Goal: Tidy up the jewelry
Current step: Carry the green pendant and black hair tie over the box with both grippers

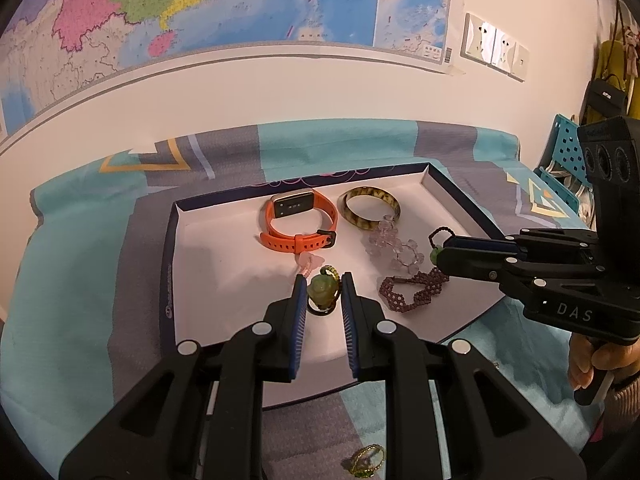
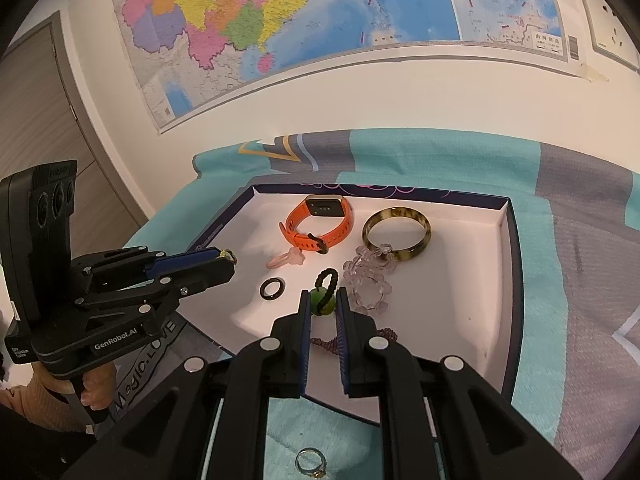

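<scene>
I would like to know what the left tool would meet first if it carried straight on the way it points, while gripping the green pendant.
Most likely the pink clip, lying just ahead of the left tool and its green pendant, then the orange watch band. Depth is unclear; it may reach the tray floor first.

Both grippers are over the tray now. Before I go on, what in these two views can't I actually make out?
- Black ring: in the left wrist view, mostly hidden behind the green carved pendant in the left gripper.
- Dark red beaded bracelet: in the right wrist view, largely covered by the right gripper holding the green bead charm.
- Ring on the cloth: half hidden between the gripper's arms; its detail is too small.
</scene>
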A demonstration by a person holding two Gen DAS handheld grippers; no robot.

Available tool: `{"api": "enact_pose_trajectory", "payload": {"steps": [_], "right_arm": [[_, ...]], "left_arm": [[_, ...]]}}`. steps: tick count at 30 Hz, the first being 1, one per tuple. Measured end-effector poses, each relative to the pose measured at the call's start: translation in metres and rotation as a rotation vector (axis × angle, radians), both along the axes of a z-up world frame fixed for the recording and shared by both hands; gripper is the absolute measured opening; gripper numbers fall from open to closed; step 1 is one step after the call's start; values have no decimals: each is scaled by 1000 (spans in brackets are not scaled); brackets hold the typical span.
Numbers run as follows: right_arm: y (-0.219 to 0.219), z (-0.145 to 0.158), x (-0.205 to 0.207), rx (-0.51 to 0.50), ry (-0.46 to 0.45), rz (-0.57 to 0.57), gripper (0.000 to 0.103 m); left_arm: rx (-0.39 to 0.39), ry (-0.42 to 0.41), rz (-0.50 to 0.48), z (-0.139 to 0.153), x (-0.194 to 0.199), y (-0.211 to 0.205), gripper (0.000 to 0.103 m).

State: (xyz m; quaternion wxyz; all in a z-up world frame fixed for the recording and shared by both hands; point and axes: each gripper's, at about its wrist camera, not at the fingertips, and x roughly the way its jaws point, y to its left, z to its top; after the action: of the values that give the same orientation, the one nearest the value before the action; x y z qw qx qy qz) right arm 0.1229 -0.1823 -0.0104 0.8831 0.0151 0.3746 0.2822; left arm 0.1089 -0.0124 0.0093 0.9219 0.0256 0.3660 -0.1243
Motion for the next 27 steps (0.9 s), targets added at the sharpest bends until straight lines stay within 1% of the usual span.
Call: {"api": "enact_pose_trajectory", "payload": {"steps": [27], "right_arm": [[7,-11,14,-19,28,-6,11]], "left_arm": [[-9,58,19,-19,19,0,18]]}}
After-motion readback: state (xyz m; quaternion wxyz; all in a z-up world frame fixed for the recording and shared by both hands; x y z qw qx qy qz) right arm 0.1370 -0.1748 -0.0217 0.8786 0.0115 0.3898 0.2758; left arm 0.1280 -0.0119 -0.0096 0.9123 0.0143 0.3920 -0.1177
